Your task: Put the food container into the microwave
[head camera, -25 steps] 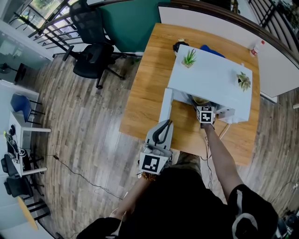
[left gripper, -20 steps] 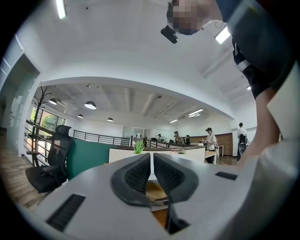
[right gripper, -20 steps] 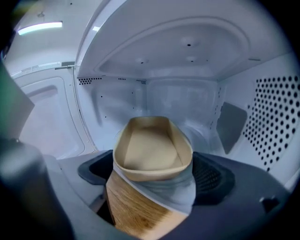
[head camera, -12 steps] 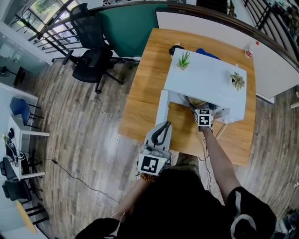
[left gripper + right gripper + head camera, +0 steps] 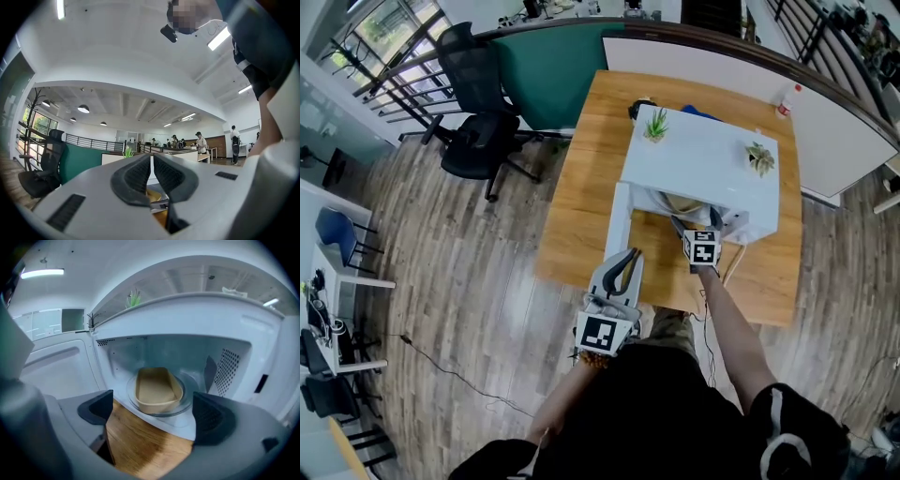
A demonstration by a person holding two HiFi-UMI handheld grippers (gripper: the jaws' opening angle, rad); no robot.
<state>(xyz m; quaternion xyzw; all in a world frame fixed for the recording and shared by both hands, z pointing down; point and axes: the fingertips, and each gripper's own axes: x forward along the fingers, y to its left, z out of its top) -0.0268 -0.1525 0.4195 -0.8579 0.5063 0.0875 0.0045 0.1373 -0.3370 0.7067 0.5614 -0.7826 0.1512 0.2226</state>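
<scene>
A tan food container (image 5: 157, 390) sits on the glass turntable (image 5: 185, 404) inside the white microwave (image 5: 703, 169), whose door (image 5: 616, 225) hangs open to the left. My right gripper (image 5: 154, 413) is open just outside the microwave's mouth, with nothing between its jaws and the container a short way beyond them. In the head view it (image 5: 698, 246) is over the wooden table, in front of the opening. My left gripper (image 5: 151, 171) is shut with its pads together and empty; it (image 5: 619, 277) hangs near the table's front edge beside the door.
Two small potted plants (image 5: 655, 124) (image 5: 758, 157) stand on top of the microwave. The wooden table (image 5: 581, 197) has bare top to the left of the microwave. A black office chair (image 5: 478, 131) stands on the floor at the left. People stand far off in the left gripper view.
My right gripper has drawn back a little from the microwave opening towards me. The left gripper has hardly moved. The head view has shifted slightly.
</scene>
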